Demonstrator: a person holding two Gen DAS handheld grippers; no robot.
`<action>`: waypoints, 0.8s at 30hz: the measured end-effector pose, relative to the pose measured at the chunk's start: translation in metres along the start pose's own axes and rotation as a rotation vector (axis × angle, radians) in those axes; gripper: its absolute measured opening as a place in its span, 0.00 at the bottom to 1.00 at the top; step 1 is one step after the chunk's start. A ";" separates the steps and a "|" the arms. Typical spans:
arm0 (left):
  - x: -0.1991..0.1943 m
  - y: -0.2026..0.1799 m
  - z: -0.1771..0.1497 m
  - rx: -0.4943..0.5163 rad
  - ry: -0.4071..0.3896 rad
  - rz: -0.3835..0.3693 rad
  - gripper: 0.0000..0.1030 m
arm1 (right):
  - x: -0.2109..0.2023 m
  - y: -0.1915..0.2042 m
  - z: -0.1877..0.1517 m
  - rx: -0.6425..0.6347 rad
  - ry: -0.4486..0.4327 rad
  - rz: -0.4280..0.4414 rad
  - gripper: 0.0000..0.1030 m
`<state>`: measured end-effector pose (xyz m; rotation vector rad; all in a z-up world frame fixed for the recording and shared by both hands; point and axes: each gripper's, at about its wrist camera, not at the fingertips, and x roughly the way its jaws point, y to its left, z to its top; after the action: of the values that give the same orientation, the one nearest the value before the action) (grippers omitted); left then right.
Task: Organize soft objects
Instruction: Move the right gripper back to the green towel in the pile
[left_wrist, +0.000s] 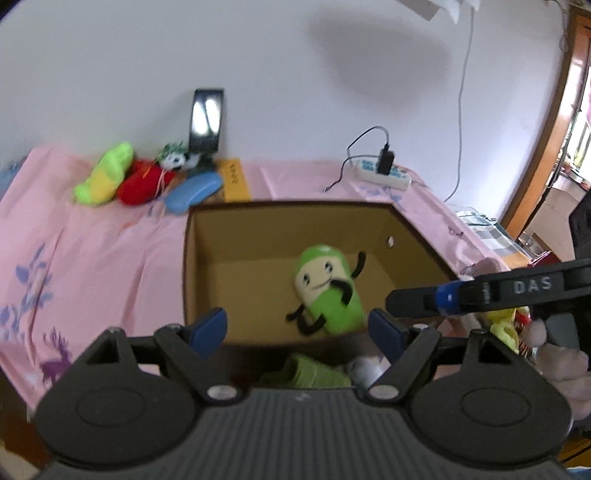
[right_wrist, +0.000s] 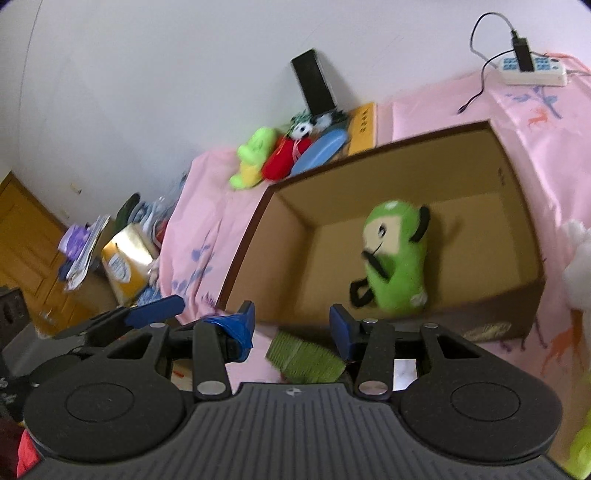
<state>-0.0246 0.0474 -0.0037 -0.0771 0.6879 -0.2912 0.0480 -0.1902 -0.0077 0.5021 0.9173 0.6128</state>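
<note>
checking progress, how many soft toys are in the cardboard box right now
1. A green plush doll lies on the floor of the cardboard box, toward its near right side. The box's near corners are hidden behind the claws, so something small there could be missed.

green plush (left_wrist: 325, 291) motion-blurred in the box, white plush (right_wrist: 578, 269) cut off by the right edge

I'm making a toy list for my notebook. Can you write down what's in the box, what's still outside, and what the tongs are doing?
box: open cardboard box on pink sheet
in box: one green plush, lying on the bottom
still outside: green-yellow plush, red plush, panda plush, blue case, by the wall
left tongs: open, holding nothing
right tongs: open, holding nothing
</note>
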 end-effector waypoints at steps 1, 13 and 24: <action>0.000 0.002 -0.005 -0.009 0.009 0.000 0.79 | 0.001 0.001 -0.004 -0.005 0.011 0.008 0.29; 0.018 0.002 -0.054 -0.032 0.109 -0.011 0.79 | 0.026 0.012 -0.031 -0.136 0.098 -0.059 0.29; 0.065 0.011 -0.060 -0.062 0.187 0.004 0.79 | 0.052 -0.005 -0.030 -0.079 0.139 -0.045 0.30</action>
<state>-0.0123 0.0403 -0.0913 -0.1083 0.8824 -0.2750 0.0484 -0.1546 -0.0559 0.3713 1.0286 0.6465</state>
